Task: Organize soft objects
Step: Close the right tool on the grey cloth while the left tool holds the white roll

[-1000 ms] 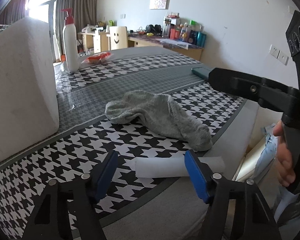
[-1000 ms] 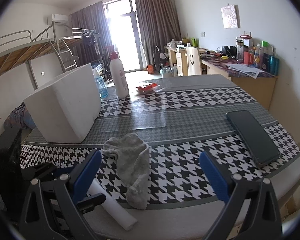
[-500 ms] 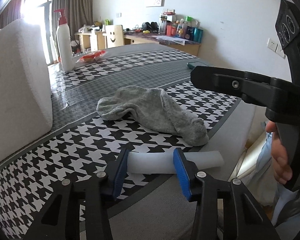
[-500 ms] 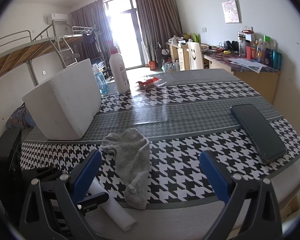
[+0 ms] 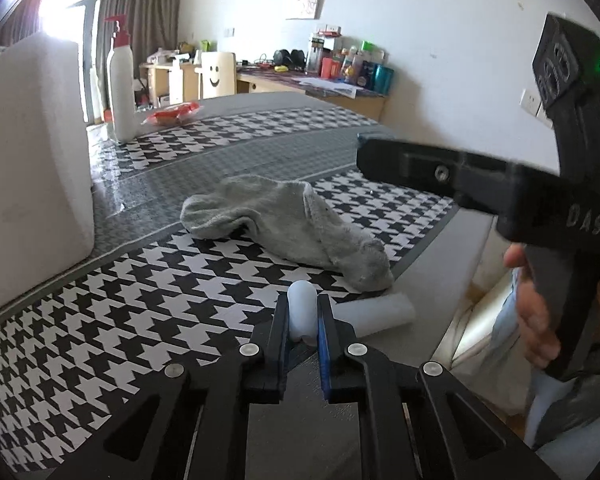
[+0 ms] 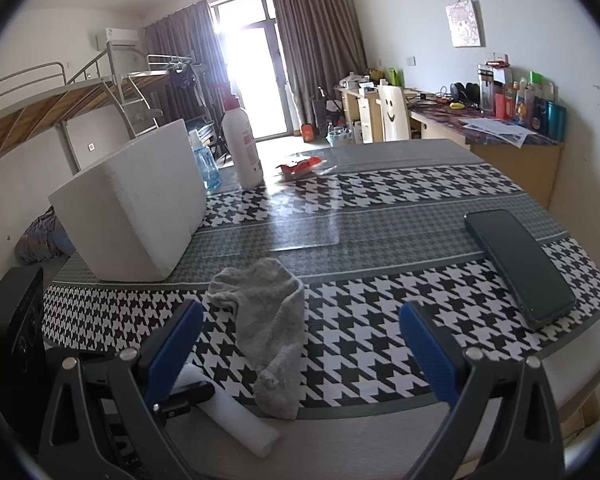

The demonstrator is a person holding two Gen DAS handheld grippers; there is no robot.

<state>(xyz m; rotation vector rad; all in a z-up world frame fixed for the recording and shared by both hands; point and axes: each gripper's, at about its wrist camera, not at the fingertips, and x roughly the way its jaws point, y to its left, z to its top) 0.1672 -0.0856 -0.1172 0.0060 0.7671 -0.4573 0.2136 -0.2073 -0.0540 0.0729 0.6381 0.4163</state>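
Observation:
A grey sock lies crumpled on the houndstooth tablecloth. A white foam tube lies along the table's near edge, its end just under the sock's toe. My left gripper has its jaws closing on the tube's left part, and the blue pads squeeze it flat between them. In the right wrist view the sock and tube lie low and left. My right gripper hangs open above the cloth, nothing between its fingers; one black finger crosses the left wrist view.
A white foam box stands at the left, a pump bottle and red packet behind it. A dark phone lies at the right. A clear sheet covers the middle. A person's hand holds the right handle.
The left gripper's jaws went from wide apart around the white tube to pressed on it, and its squeezed part now bulges up. The right gripper kept still and open.

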